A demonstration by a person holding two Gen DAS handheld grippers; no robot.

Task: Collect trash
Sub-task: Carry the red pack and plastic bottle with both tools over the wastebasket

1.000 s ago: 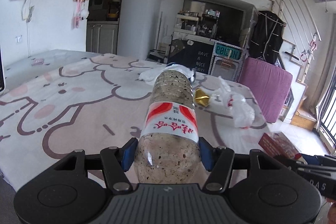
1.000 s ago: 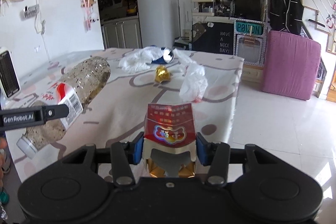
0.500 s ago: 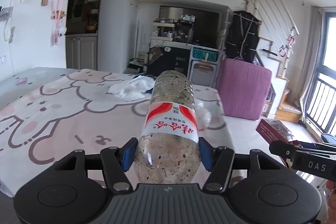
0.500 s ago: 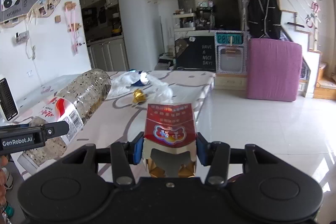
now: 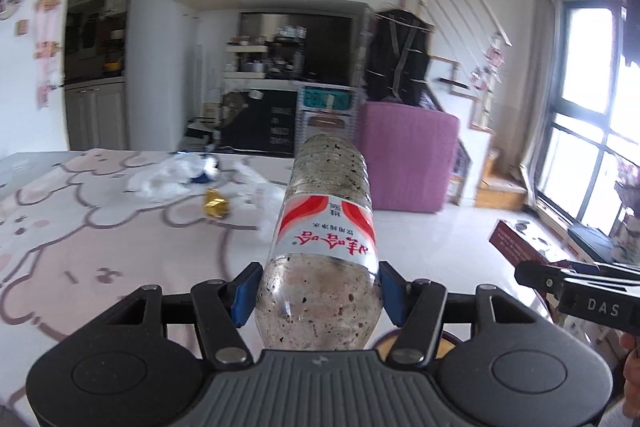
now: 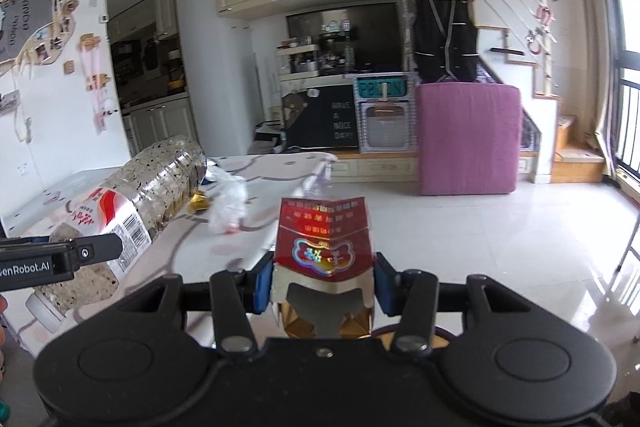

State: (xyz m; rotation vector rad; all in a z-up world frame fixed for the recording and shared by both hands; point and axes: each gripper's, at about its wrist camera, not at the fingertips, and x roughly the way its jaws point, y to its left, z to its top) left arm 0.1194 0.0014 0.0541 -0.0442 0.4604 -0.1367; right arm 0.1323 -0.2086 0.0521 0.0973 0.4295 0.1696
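Now left tongs (image 5: 318, 294) clamping bottle (image 5: 325, 227), right tongs (image 6: 318, 282) clamping carton (image 6: 323, 255)

You have one plastic water bottle (image 5: 320, 247) and one red cigarette pack (image 6: 323, 247) in your two grippers. On the table (image 5: 80, 247) you can count one gold foil wrapper (image 5: 215, 208) and two crumpled white plastic bags: (image 5: 160, 181) and (image 6: 228, 205).

The bottle (image 5: 320, 267) is clear plastic, dirty with dark specks, and has a shiny paper label. The red box (image 6: 323, 247) looks like glossy card with shiny gold inside. The table cover (image 5: 80, 247) is smooth and matt. The gold wrapper (image 5: 215, 207) shines like foil. The white bags (image 5: 160, 183) are thin crinkly plastic. The floor (image 6: 480, 227) is glossy tile.
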